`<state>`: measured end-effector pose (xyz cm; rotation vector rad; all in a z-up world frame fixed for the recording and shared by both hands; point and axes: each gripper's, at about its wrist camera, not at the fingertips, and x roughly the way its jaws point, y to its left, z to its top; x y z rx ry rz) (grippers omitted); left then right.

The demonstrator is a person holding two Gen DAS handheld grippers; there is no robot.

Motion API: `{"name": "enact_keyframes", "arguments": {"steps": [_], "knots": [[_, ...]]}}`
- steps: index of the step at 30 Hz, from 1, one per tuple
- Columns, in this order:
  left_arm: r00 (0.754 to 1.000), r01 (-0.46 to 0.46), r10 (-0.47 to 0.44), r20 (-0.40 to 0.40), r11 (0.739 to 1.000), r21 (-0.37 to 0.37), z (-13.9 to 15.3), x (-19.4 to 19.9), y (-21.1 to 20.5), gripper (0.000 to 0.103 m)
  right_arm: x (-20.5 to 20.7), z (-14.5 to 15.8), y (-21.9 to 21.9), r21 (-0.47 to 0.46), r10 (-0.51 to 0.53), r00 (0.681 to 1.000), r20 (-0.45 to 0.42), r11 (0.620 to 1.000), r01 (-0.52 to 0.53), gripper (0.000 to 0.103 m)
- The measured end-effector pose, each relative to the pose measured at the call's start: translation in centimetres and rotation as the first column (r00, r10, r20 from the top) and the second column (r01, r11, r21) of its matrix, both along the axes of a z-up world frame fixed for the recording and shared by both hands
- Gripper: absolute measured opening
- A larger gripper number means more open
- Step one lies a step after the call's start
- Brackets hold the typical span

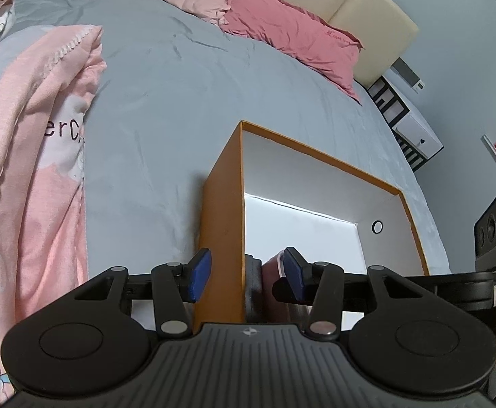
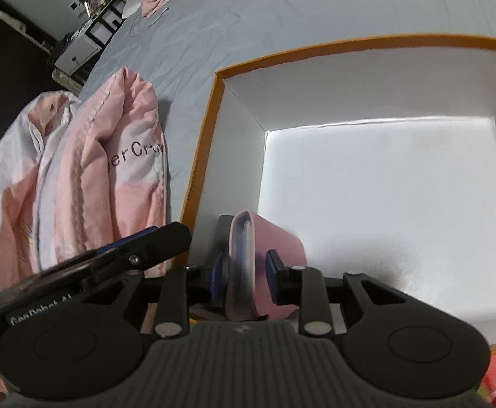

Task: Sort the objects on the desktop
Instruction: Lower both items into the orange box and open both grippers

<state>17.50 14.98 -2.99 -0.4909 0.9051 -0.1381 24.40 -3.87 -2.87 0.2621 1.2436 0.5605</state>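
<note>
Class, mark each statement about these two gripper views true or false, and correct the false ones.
1. The box is orange outside and white inside. True: the box shows both.
2. The box stands on a wooden desk. False: it stands on a grey bed sheet.
3. The left gripper's fingers straddle one wall of the box. True: the left gripper has one finger outside the wall and one inside.
4. The pink item lies on a pillow. False: the pink item is inside the box by its near wall, between the fingers of the right gripper.
5. One box wall has a small round hole. True: the hole shows on the inner white wall.
</note>
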Motion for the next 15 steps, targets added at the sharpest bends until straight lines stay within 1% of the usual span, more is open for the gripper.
{"name": "enact_keyframes", "arguments": {"steps": [2, 7, 10, 12, 15], "knots": [[1.0, -0.003, 0.003, 0.0, 1.0, -0.002, 0.0, 0.0, 0.0, 0.054, -0.1, 0.1, -0.3, 0.015, -0.009, 1.0, -0.014, 1.0, 0.009, 0.033], [1.0, 0.004, -0.004, 0.0, 1.0, 0.002, 0.0, -0.2, 0.2, 0.054, -0.6, 0.1, -0.7, 0.012, 0.002, 0.999, -0.044, 1.0, -0.001, 0.033], [1.0, 0.014, -0.014, 0.001, 1.0, 0.012, 0.1, -0.2, -0.1, 0.054, -0.7, -0.3, -0.8, 0.041, 0.003, 0.999, -0.045, 0.999, -0.001, 0.029], [1.0, 0.019, -0.02, 0.004, 1.0, 0.023, 0.1, -0.3, -0.3, 0.054, -0.6, -0.7, -0.9, 0.054, -0.008, 0.998, -0.059, 0.998, 0.011, 0.029], [1.0, 0.017, -0.018, 0.011, 0.999, 0.031, 0.2, -0.4, -0.5, 0.054, -0.7, -0.7, -1.2, 0.056, -0.01, 0.998, -0.056, 0.998, 0.013, 0.029]]}}
